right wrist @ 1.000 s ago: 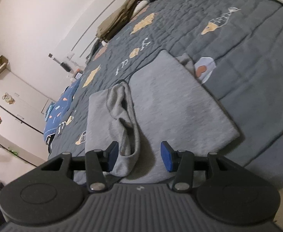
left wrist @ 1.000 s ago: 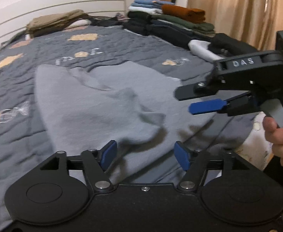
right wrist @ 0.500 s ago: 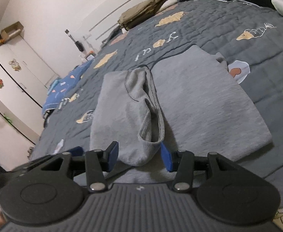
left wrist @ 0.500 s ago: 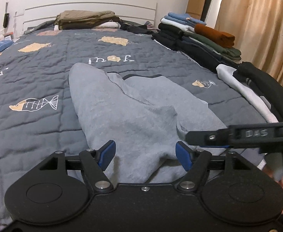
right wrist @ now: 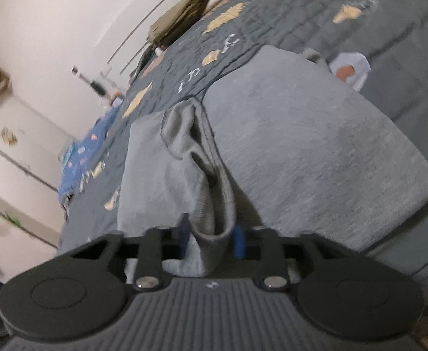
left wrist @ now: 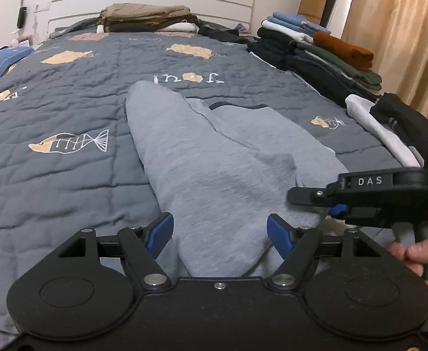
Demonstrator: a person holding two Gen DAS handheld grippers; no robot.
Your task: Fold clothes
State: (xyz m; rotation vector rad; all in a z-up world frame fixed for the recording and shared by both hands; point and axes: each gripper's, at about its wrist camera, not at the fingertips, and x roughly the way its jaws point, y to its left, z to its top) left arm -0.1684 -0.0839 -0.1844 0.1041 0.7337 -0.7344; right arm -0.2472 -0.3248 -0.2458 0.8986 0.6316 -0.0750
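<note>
Grey garment: right tongs just closed on its cuff edge, left tongs apart astride it.

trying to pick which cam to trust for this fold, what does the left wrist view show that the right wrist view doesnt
Only the left wrist view: the left gripper open with the grey garment between its pads untouched, the right gripper from the side, a hand on its handle, and the stacks of folded clothes by the curtain.

Only the right wrist view: the right gripper, whose jaws have just been closing, shut on the garment's cuff; white cupboards at left.

Both: the grey garment on the quilt and the olive pile by the headboard.
</note>
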